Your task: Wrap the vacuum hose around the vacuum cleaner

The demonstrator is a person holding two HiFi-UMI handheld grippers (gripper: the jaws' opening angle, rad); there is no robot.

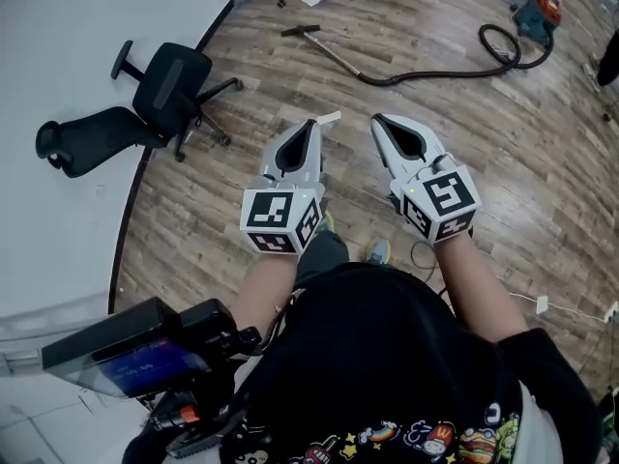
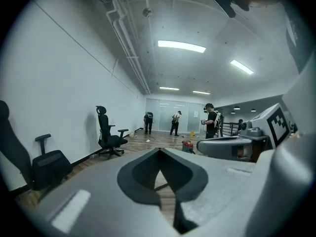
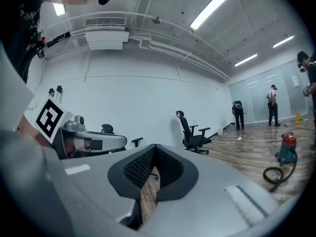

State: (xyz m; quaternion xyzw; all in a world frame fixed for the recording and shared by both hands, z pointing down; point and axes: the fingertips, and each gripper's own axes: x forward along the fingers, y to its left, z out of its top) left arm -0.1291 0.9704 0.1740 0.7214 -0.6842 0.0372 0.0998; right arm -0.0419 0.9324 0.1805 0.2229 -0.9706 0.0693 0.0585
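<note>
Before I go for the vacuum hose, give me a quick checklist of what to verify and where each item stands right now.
1. Left gripper empty: ok, jaws together, nothing between them.
2. Right gripper empty: ok, jaws together, nothing held.
3. Jaws opened for a grasp: not ok, both are shut.
4. Vacuum cleaner within reach: not ok, it stands far across the floor.
5. Hose free to lift: ok, it lies loose and unwrapped on the floor with nothing on it.
6. Walking path: cannot tell. The office chair stands well to the left, but a thin cable lies by the feet.
</note>
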